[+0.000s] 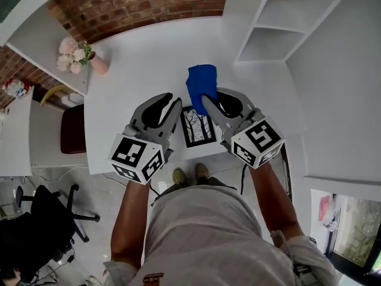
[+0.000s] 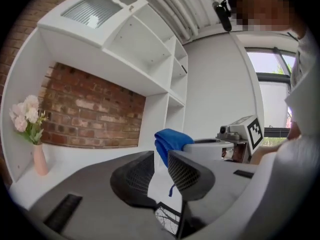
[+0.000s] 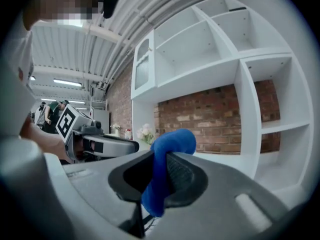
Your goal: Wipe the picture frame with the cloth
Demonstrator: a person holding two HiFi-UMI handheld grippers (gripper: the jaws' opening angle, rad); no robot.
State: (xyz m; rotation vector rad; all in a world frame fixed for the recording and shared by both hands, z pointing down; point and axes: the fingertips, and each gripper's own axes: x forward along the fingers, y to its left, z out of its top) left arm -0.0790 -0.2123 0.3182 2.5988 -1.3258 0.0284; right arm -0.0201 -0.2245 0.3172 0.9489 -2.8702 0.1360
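Note:
The picture frame (image 1: 198, 126), black-edged with a bare-tree print, lies flat on the white table (image 1: 137, 70) near its front edge. Both grippers hover above it, one on each side, pointing roughly level. My left gripper (image 1: 171, 100) stands open, with a narrow gap and nothing between its pads. In the left gripper view (image 2: 161, 171) the frame (image 2: 167, 218) shows low through that gap. My right gripper (image 1: 211, 97) is shut on the blue cloth (image 1: 201, 82), which bulges above the jaws (image 3: 160, 176) and hangs below them (image 3: 167, 149).
A pink vase of flowers (image 1: 77, 55) stands at the table's far left corner. White shelf units (image 1: 280, 28) rise at the right, against a brick wall (image 1: 143, 5). A dark stool (image 1: 72, 130) and an office chair (image 1: 47, 213) are left of the table.

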